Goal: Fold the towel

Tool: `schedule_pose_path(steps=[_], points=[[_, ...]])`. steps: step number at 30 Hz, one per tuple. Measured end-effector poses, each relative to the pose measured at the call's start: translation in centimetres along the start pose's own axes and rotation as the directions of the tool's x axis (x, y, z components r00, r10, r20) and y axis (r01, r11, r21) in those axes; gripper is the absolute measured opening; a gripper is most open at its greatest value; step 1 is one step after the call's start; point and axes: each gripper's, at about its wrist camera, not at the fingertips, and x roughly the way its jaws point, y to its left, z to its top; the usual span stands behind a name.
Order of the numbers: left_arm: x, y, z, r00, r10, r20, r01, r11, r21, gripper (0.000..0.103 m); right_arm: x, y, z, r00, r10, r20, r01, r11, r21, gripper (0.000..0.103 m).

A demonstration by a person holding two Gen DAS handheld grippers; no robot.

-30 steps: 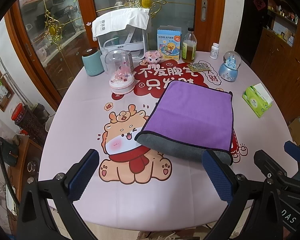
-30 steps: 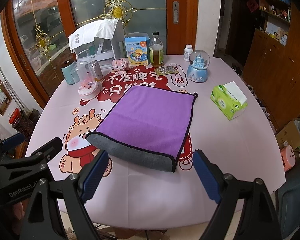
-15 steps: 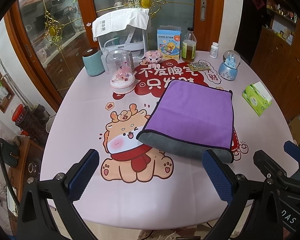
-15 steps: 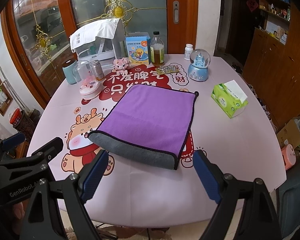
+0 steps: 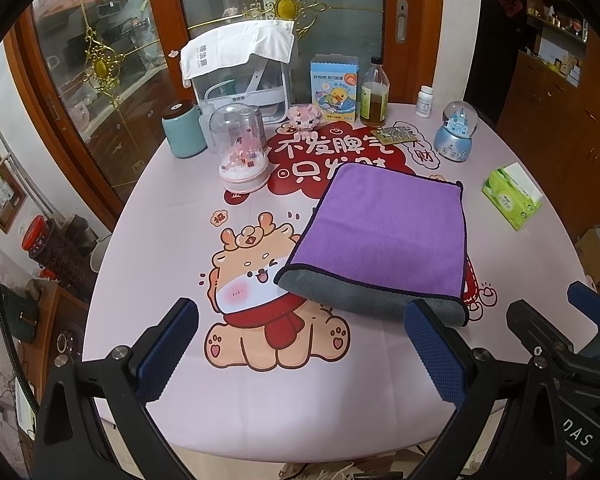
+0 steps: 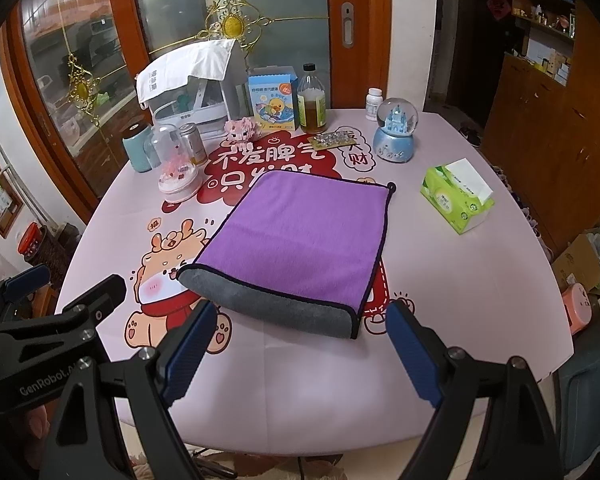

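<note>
One towel (image 5: 384, 236), purple above and grey below, lay folded flat on the pink tabletop (image 5: 172, 216), its grey fold nearest the cameras. Two grippers hung above the near edge: the left hand-held gripper (image 5: 300, 354) and the right hand-held gripper (image 6: 300, 354), each spread wide and holding nothing. At the far side stood one snow globe (image 6: 395, 131), one brown bottle (image 6: 311, 103), one small white pill bottle (image 6: 373, 99), one blue carton (image 6: 273, 97) and one green tissue pack (image 6: 456, 196). The left gripper's right finger hid part of the towel's near corner. A clear dome (image 5: 242, 147) partly hid a can behind it.
</note>
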Motion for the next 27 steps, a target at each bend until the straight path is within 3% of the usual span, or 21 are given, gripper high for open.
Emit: schedule_pose_path(steps=[18, 27], points=[[0.1, 1.2, 0.9, 1.000, -0.013, 0.000, 0.013, 0.999, 0.031, 0.102, 0.3, 0.8, 1.0, 1.000, -0.007, -0.005, 0.008, 1.000, 0.027, 0.087], [1.8, 3.0, 1.8, 0.998, -0.060, -0.022, 0.061, 0.997, 0.051, 0.102, 1.0, 2.4, 1.5, 1.000, -0.014, -0.007, 0.015, 0.999, 0.050, 0.087]])
